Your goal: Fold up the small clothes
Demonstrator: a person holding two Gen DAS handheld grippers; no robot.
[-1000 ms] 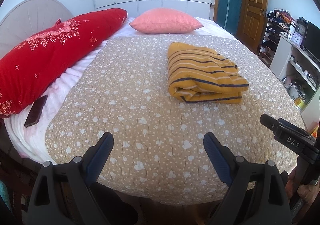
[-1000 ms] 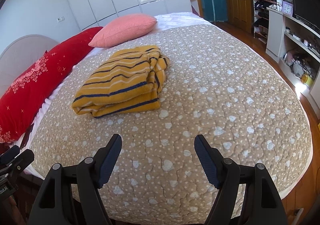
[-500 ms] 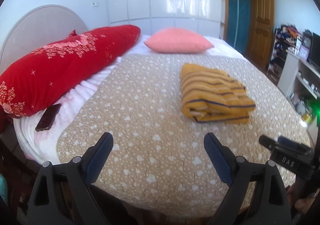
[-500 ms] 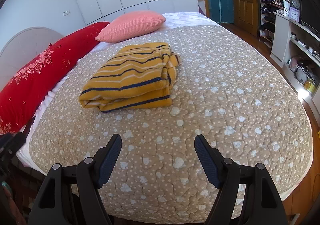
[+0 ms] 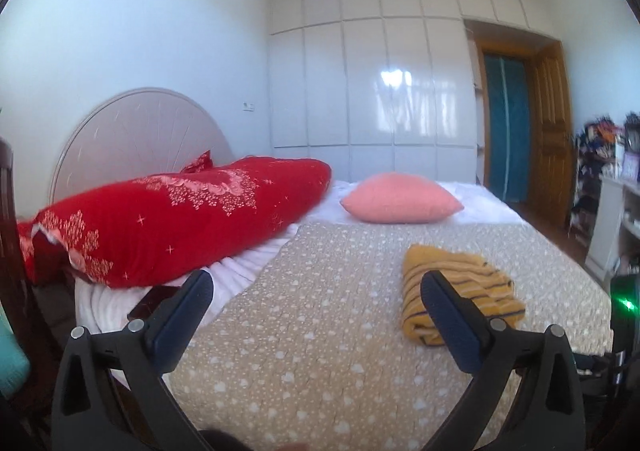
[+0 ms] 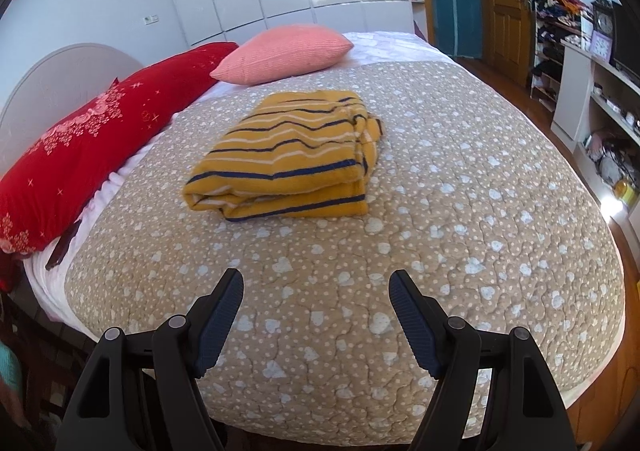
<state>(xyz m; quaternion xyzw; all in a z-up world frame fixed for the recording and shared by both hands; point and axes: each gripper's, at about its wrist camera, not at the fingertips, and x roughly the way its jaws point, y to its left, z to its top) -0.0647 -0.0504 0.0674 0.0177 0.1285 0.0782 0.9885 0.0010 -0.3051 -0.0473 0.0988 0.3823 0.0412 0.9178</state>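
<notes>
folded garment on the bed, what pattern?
Mustard yellow with navy and white stripes on the folded garment; clearest in the right wrist view.

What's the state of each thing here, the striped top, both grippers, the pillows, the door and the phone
yellow striped top: folded into a compact stack, lying on the quilt.
left gripper: open, empty, away from the top.
right gripper: open, empty, short of the top.
pink pillow: lying flat at the bed's far end.
red bolster: lying along the headboard side.
wooden door: swung open.
phone: lying by the bolster, screen dark.
</notes>
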